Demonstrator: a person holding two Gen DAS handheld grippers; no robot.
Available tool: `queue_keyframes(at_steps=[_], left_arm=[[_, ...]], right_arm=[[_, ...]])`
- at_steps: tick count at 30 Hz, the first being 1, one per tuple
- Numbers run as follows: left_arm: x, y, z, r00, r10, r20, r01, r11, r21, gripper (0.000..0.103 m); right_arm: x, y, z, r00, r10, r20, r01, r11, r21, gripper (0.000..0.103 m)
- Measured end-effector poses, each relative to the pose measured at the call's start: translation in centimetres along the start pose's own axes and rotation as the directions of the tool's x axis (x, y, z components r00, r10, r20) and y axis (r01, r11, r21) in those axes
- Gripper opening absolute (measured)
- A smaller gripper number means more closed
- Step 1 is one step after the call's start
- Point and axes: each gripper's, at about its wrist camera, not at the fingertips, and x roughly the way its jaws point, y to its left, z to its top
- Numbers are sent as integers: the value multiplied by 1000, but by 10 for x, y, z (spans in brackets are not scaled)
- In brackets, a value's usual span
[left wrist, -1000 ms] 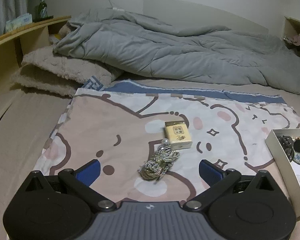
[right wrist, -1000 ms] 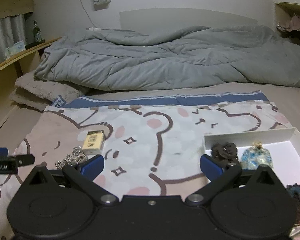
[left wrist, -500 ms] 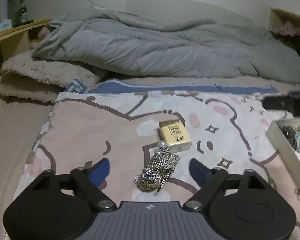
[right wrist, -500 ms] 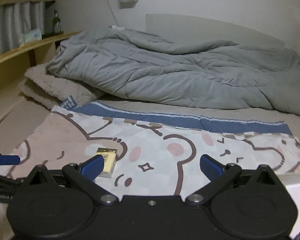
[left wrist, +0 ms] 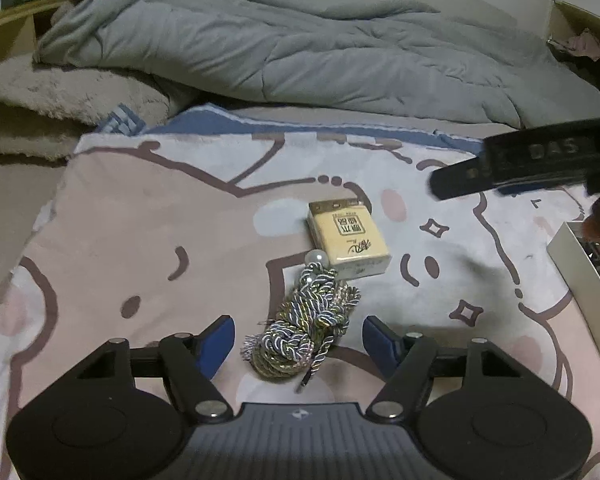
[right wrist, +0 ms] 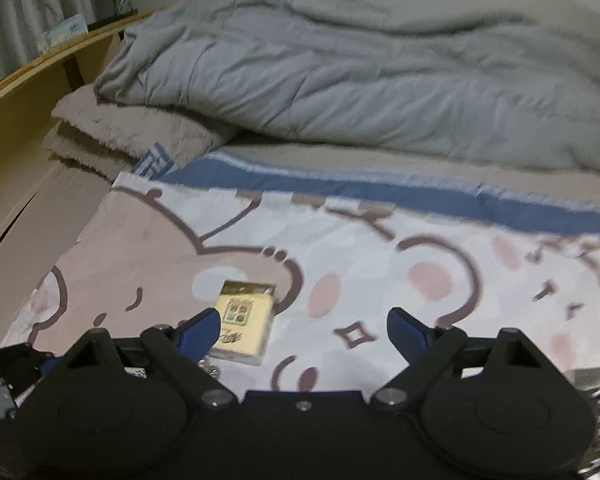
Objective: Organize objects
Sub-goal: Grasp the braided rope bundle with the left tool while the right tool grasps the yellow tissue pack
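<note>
A braided cord bundle [left wrist: 304, 332] with a pearl bead lies on the cartoon-print cloth [left wrist: 140, 240]. My left gripper [left wrist: 300, 340] hangs low over it. The jaws are closing, with the bundle's near end between them and a gap on each side. Just beyond the bundle is a small yellow box [left wrist: 348, 240]. In the right wrist view the same yellow box [right wrist: 244, 320] sits just past the left blue finger [right wrist: 204, 328]. My right gripper [right wrist: 304, 328] is closing too, with only cloth between its fingertips. The right gripper's black body [left wrist: 520, 164] shows at the upper right of the left wrist view.
A white tray [left wrist: 580, 276] holding small items stands at the cloth's right edge. A crumpled grey duvet [left wrist: 300, 48] and a fluffy beige blanket [left wrist: 60, 92] fill the back of the bed. A wooden shelf [right wrist: 32, 92] runs along the left.
My left gripper has come down closer to the cord bundle and its jaws have narrowed. My right gripper has swung left from the tray to the yellow box, its jaws slightly narrower.
</note>
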Motion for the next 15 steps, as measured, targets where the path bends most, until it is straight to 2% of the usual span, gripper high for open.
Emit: queue_keyframes(at_steps=[3, 8, 10, 14, 15], left_arm=[[6, 0, -2, 1000, -15, -12, 15, 1000, 7, 71], [16, 0, -5, 1000, -18, -25, 19, 1000, 19, 70], [19, 0, -7, 999, -19, -34, 20, 1000, 23, 61], [24, -1, -7, 999, 1, -51, -1, 1000, 13, 51], [24, -1, -7, 999, 4, -54, -4, 1000, 8, 46]], right_arm=[[19, 1, -5, 998, 51, -25, -50, 997, 53, 87], [45, 8, -19, 998, 70, -3, -70, 995, 65, 87], [54, 10, -25, 995, 94, 17, -95, 993, 73, 87], [67, 20, -33, 991, 121, 55, -124, 991, 57, 88], [71, 22, -35, 990, 125, 57, -129, 990, 59, 88]])
